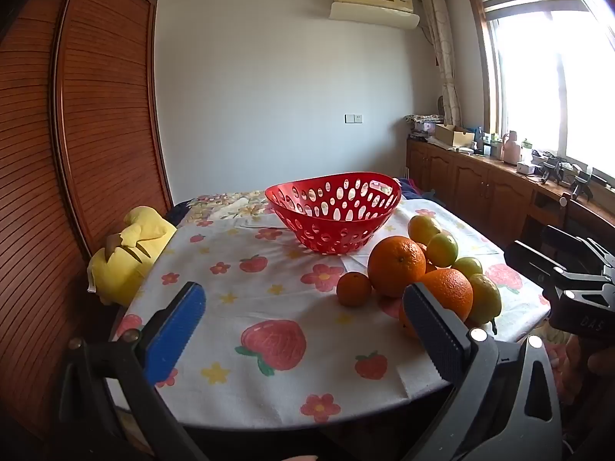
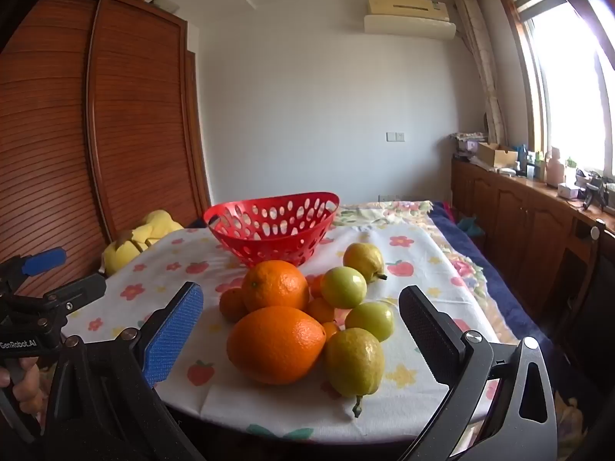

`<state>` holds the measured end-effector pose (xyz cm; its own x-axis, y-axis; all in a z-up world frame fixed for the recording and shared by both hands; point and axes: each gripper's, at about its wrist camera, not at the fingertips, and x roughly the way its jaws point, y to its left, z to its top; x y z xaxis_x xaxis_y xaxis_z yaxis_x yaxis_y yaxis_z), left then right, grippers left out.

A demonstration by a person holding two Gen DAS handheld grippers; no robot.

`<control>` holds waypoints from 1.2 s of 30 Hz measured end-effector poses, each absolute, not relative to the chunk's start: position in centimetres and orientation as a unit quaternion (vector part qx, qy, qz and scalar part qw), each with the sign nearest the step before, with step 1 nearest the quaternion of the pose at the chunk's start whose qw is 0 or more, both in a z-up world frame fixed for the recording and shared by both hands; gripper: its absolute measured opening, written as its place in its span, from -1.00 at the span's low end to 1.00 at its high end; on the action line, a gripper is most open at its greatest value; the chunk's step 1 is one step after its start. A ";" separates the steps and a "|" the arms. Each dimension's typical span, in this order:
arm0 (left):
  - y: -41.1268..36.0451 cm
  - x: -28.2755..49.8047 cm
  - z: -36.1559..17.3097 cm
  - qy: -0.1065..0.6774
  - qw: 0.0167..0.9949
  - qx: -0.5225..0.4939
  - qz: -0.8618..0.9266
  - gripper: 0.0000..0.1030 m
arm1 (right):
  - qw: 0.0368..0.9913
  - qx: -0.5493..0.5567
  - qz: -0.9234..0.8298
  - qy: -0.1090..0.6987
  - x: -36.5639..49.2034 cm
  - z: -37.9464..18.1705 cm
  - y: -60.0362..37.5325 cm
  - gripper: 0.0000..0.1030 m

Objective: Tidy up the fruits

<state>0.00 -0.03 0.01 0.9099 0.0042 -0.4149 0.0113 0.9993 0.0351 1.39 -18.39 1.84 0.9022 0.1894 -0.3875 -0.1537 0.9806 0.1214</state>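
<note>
A red perforated basket (image 1: 334,211) (image 2: 273,226) stands empty at the middle of the table. In front of it and to its right lies a pile of fruit: two big oranges (image 2: 275,344) (image 2: 275,286), small tangerines (image 1: 353,288), round green fruits (image 2: 343,287) and yellow-green pears (image 2: 353,361). My left gripper (image 1: 303,326) is open over the bare cloth, left of the pile. My right gripper (image 2: 300,330) is open too, just short of the nearest orange and pear, touching nothing. Each gripper shows at the edge of the other's view: the right gripper (image 1: 546,253), the left gripper (image 2: 61,274).
A strawberry-print cloth (image 1: 269,292) covers the table, whose near edge lies just under both grippers. A yellow plush toy (image 1: 130,253) sits at the table's left edge beside a wooden wardrobe (image 1: 96,115). A cluttered wooden sideboard (image 1: 480,176) runs under the window on the right.
</note>
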 end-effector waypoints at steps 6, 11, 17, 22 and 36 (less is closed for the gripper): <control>0.0 -0.1 0.1 0.211 0.977 0.016 -0.002 1.00 | 0.974 0.044 0.088 0.204 1.4 1.8 -18.4 1.00; 0.0 0.0 0.0 0.211 0.977 0.018 -0.001 1.00 | 0.974 0.043 0.087 0.206 1.5 1.7 -18.4 1.00; -0.2 0.0 0.2 0.210 0.977 0.017 -0.002 1.00 | 0.973 0.044 0.086 0.207 1.4 1.7 -18.5 1.00; -0.2 -0.1 0.4 0.209 0.978 0.017 -0.001 1.00 | 0.973 0.045 0.086 0.208 1.4 1.7 -18.4 1.00; 0.0 0.0 0.3 0.207 0.978 0.017 -0.001 1.00 | 0.974 0.044 0.086 0.207 1.1 1.7 -18.8 1.00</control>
